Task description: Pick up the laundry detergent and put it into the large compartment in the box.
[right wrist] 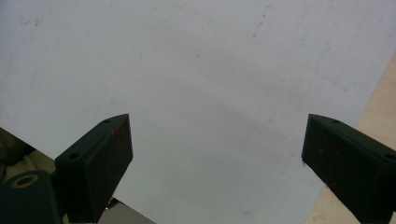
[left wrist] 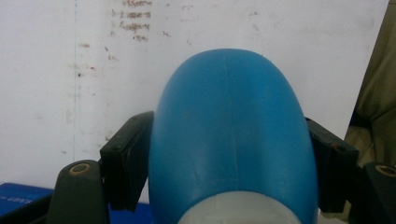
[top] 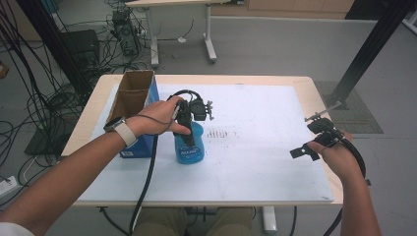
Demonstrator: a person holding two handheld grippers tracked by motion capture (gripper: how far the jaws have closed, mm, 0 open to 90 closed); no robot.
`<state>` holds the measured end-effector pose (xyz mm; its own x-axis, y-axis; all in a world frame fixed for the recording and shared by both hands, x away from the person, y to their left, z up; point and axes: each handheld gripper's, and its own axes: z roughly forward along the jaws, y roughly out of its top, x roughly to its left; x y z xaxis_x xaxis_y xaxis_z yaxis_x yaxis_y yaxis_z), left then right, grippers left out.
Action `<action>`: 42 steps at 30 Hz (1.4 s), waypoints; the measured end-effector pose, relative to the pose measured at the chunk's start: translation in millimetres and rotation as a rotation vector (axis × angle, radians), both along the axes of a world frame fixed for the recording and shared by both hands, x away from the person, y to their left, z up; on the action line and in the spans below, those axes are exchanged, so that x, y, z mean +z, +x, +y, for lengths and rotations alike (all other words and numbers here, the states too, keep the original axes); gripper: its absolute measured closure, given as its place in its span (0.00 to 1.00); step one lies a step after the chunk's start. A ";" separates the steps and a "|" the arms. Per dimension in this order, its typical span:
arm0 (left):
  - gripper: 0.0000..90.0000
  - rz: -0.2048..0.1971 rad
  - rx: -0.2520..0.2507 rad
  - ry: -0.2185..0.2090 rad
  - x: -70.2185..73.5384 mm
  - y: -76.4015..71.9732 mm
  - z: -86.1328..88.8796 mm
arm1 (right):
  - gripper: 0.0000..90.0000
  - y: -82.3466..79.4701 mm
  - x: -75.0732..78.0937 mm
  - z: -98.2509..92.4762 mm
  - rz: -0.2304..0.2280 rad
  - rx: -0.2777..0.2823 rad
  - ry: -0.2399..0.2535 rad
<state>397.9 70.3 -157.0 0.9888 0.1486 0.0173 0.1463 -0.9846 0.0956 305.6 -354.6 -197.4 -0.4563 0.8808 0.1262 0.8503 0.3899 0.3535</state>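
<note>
Blue bottle [left wrist: 229, 135] clamped by left hand-held gripper [left wrist: 229, 168] beside cardboard box [top: 133, 98].

In the high view the left tongs [top: 189, 133] and the person's left hand [top: 158, 117] cover the top of the blue bottle [top: 189, 150], so its cap and neck stay hidden, and the print on its label is too small to read. The left gripper view cuts the bottle [left wrist: 229, 135] off at the bottom edge. The blue cardboard box [top: 134, 105] is partly hidden behind the forearm. In the right gripper view, the right tongs [right wrist: 212, 154] run off the bottom edge.
</note>
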 end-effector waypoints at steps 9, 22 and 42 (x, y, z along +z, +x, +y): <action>0.32 -0.017 0.007 0.000 -0.3 -3.4 -0.1 | 0.10 -0.7 -0.4 -0.1 0.001 -0.002 0.001; 0.42 -0.014 0.009 -0.012 0.3 -4.0 1.9 | 0.10 -2.2 -1.4 -1.1 0.000 -0.006 0.003; 0.42 -0.017 0.000 -0.015 0.3 -4.6 3.1 | 0.10 -2.0 -0.9 -0.2 -0.001 -0.002 0.002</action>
